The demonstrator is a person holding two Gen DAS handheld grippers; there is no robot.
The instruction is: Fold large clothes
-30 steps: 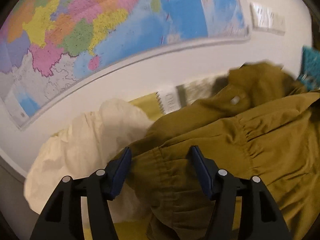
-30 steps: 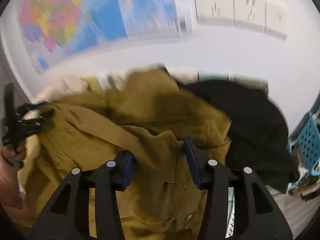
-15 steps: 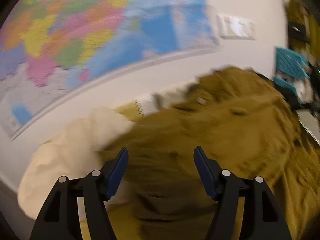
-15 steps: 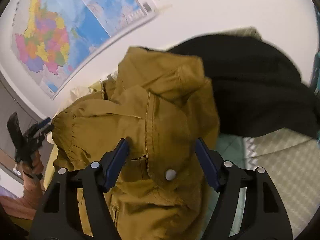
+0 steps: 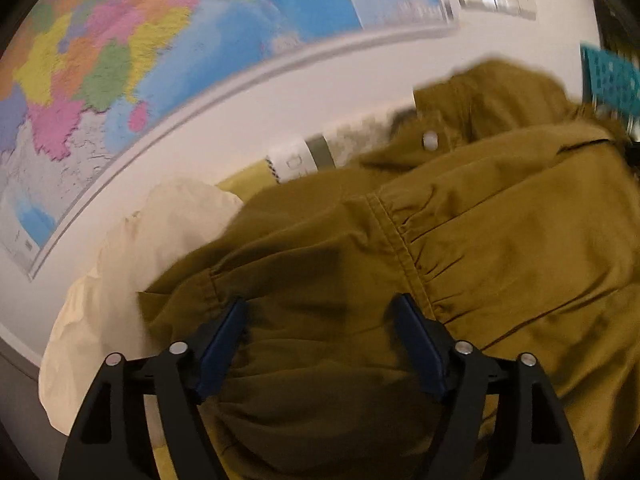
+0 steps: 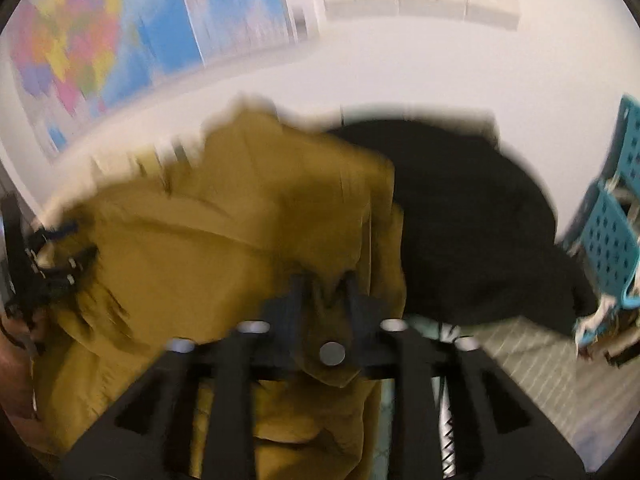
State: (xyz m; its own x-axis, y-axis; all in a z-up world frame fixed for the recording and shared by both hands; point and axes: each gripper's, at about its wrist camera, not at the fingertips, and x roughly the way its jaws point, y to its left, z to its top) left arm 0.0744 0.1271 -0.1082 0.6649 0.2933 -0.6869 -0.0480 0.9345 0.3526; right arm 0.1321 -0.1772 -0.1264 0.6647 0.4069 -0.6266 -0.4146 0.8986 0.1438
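Observation:
An olive-brown jacket (image 5: 480, 240) lies crumpled in front of me; it also fills the right wrist view (image 6: 224, 240). My left gripper (image 5: 320, 312) is open, its blue pads on either side of a gathered sleeve cuff. My right gripper (image 6: 322, 284) is shut on a fold of the jacket's front edge with a silver snap (image 6: 332, 353). The left gripper also shows at the left edge of the right wrist view (image 6: 52, 268). The right wrist view is blurred.
A cream garment (image 5: 132, 264) lies left of the jacket and a black garment (image 6: 472, 224) right of it. A map (image 5: 160, 52) hangs on the white wall behind. A teal perforated basket (image 6: 608, 232) stands at the right. A striped mat (image 6: 540, 380) shows below it.
My right gripper has closed on the jacket's front edge. My left gripper stays open and has come back over the sleeve cuff. Both views have swung.

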